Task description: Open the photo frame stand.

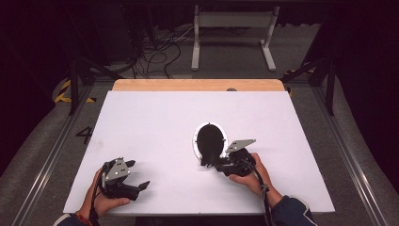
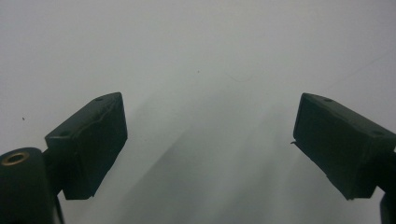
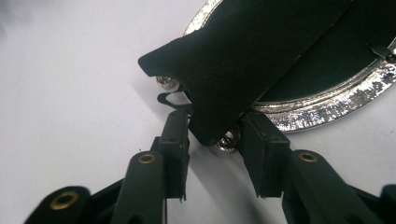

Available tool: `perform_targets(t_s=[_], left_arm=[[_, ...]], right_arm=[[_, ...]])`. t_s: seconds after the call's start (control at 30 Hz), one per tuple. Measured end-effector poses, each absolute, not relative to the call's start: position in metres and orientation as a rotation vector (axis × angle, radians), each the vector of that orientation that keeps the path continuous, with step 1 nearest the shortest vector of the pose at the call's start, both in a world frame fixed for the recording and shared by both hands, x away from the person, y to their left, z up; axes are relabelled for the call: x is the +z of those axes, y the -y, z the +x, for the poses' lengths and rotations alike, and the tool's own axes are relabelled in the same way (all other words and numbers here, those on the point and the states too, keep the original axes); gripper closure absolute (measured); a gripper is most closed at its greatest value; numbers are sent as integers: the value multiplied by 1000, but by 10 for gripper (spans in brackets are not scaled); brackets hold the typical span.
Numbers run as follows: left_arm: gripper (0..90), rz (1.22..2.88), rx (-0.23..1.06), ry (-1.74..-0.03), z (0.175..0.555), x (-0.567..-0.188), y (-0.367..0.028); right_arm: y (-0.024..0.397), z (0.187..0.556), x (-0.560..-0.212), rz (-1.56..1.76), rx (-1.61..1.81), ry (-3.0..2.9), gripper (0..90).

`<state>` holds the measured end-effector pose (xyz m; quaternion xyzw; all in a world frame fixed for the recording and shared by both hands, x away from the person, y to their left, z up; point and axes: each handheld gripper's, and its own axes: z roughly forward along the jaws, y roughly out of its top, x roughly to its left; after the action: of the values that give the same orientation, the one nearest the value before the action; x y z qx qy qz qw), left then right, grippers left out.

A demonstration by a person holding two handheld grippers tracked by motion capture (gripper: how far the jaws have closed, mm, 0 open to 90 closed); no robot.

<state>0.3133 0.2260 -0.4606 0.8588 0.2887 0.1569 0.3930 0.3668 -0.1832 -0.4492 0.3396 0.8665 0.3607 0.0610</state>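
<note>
The right gripper (image 3: 212, 135) clamped the limp, light black cloth (image 3: 243, 56) at its near corner over the shiny oval frame (image 3: 327, 105), while the left gripper (image 2: 210, 140) stood wide apart.

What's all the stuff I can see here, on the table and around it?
Table: one, white top with a wooden far edge, centre.
Black object with a silver rim: one, oval, lying right of the table's middle; exactly what it is I cannot tell.
White metal stand: one, on the floor beyond the table.
Cables: a black tangle on the floor beyond the table, left of the stand.
Left claw: one, black, open over bare table, near left corner.
Right claw: one, black, closed on the black object's near end.
Hands: two, holding the claws.
</note>
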Motion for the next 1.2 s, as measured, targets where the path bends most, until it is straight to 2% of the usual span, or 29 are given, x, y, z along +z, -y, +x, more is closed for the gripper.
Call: perform_targets(t_s=[0.03, 0.23, 0.3, 0.4, 0.63, 0.97, 1.03, 1.2], left_arm=[[101, 2175, 393, -733, 313, -461, -226], [106, 2168, 415, -714, 312, -458, -225], [106, 2173, 414, -716, 312, -459, -224], [106, 2174, 413, -721, 312, -460, -224], [100, 2167, 409, -736, 314, -459, -225], [103, 2185, 401, -729, 317, -460, -219], [110, 2187, 395, -731, 319, -460, -214], [129, 2204, 426, -700, 337, -453, -197]], right_arm=[[186, 369, -449, 1079, 1167, -2620, 580], [192, 378, -447, 1199, 1327, -2608, 583], [192, 383, -449, 1237, 1362, -2642, 522], [195, 386, -452, 1275, 1382, -2641, 518], [196, 391, -452, 1261, 1454, -2704, 400], [200, 403, -454, 1478, 1604, -2596, 384], [197, 408, -457, 1569, 1640, -2551, 429], [196, 414, -460, 1633, 1699, -2518, 440]])
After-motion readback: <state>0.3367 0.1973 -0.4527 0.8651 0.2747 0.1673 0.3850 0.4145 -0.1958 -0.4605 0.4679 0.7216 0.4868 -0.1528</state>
